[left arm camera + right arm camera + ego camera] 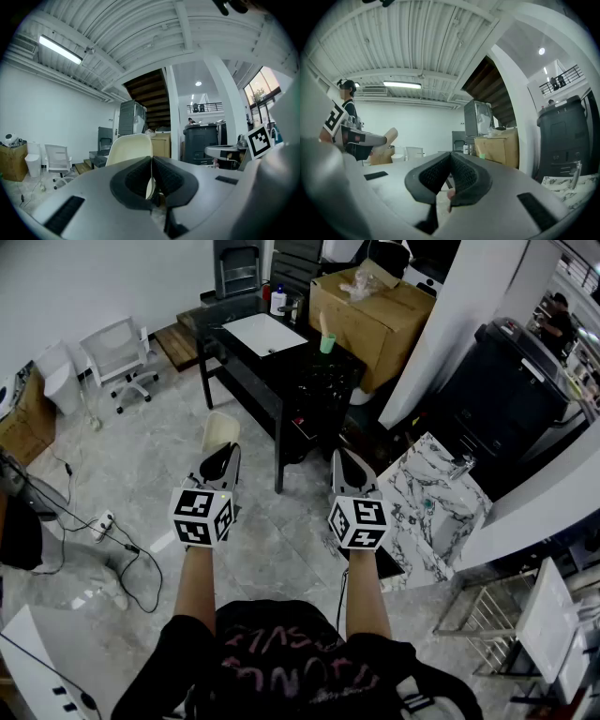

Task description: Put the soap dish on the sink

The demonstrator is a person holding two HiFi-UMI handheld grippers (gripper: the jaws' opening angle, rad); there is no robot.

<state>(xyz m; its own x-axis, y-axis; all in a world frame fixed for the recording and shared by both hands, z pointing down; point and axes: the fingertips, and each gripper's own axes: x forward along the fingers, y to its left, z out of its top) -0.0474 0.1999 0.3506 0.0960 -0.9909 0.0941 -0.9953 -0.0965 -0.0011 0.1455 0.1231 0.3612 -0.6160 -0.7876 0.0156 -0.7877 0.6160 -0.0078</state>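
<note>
Left tongs (151,164) on cream soap dish (129,147)

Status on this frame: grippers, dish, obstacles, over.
Left gripper shut on soap dish. Right gripper shut, empty. Sink off to the right, dish not yet on it. Black table ahead, left of sink.

Open tiled floor (150,456) lies free ahead and to the left of my left gripper (222,450); the black table (281,357) blocks the way straight in front of my 2 grippers; the marble sink (411,491) sits near my right gripper (345,456), on its right, with a white pillar (445,324) behind it; cables (131,554) trail across the floor at my left.
</note>
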